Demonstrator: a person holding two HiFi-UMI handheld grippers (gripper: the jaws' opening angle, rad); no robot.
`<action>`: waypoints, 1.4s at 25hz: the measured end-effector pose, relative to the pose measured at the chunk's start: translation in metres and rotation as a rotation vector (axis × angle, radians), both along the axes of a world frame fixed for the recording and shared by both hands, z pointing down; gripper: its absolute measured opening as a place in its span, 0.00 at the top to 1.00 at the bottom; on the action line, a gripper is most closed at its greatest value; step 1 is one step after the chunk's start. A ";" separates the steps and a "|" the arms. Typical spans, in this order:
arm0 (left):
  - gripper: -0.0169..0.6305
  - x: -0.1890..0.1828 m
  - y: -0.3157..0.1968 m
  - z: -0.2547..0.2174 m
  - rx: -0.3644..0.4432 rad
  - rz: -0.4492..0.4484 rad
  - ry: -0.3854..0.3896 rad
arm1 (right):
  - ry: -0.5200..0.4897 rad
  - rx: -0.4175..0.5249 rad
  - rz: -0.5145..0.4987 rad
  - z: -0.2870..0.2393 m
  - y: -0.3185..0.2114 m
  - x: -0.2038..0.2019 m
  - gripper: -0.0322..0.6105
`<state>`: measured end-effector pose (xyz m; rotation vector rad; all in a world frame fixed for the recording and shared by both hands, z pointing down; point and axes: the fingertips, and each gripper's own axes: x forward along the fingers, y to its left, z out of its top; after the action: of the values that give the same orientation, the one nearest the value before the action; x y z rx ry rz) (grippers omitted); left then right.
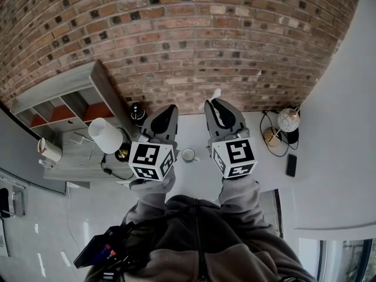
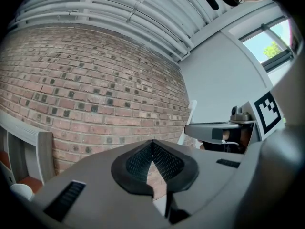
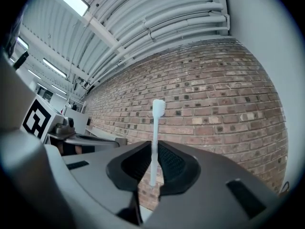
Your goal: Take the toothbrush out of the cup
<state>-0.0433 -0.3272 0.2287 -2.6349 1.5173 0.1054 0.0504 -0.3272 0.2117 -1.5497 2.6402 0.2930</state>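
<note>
A white toothbrush (image 3: 155,132) stands upright between the jaws of my right gripper (image 3: 153,151), bristle head on top, with the brick wall behind it. My right gripper (image 1: 214,104) is shut on its handle, and the brush's tip (image 1: 216,93) pokes out beyond the jaws. The small white cup (image 1: 188,154) stands on the white table below and between both grippers, clear of the brush. My left gripper (image 1: 169,109) is held up beside the right one. Its jaws (image 2: 152,149) are shut with nothing between them.
A white table lamp (image 1: 107,135) and a dark round object (image 1: 137,113) stand left of the cup. A grey shelf unit (image 1: 64,101) lies at the far left. At right are a round globe-like ornament (image 1: 288,120), cables and a black phone (image 1: 291,165).
</note>
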 end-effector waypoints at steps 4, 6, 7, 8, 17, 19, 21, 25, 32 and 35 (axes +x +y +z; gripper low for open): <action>0.97 -0.001 -0.003 -0.003 0.010 -0.011 -0.002 | -0.004 0.005 -0.003 -0.001 -0.002 0.002 0.88; 0.97 -0.001 -0.003 -0.003 0.009 -0.012 -0.004 | -0.006 0.006 -0.004 -0.001 -0.002 0.001 0.88; 0.97 -0.001 -0.004 -0.003 0.007 -0.011 -0.004 | -0.007 0.005 -0.005 -0.001 -0.003 0.001 0.88; 0.97 -0.001 -0.004 -0.002 0.004 -0.011 -0.005 | -0.007 0.004 -0.004 0.000 -0.003 0.001 0.88; 0.97 -0.001 -0.005 0.000 -0.002 -0.017 -0.009 | -0.004 -0.004 -0.006 0.002 -0.003 0.000 0.88; 0.97 -0.001 -0.004 -0.001 0.002 -0.018 -0.010 | -0.002 -0.002 -0.010 0.002 -0.002 -0.001 0.88; 0.97 -0.001 -0.004 -0.001 0.003 -0.018 -0.012 | 0.000 0.001 -0.011 0.002 -0.002 -0.002 0.88; 0.97 -0.002 -0.003 0.000 0.000 -0.020 -0.011 | 0.006 0.000 -0.021 0.003 0.000 -0.005 0.88; 0.97 -0.003 0.000 0.002 -0.004 -0.018 -0.012 | 0.012 0.001 -0.027 0.002 0.005 -0.010 0.88; 0.97 -0.004 0.002 0.002 -0.006 -0.017 -0.011 | 0.015 0.001 -0.027 0.002 0.007 -0.011 0.88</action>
<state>-0.0472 -0.3249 0.2304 -2.6224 1.5392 0.0850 0.0392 -0.3202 0.2133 -1.5168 2.6694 0.3059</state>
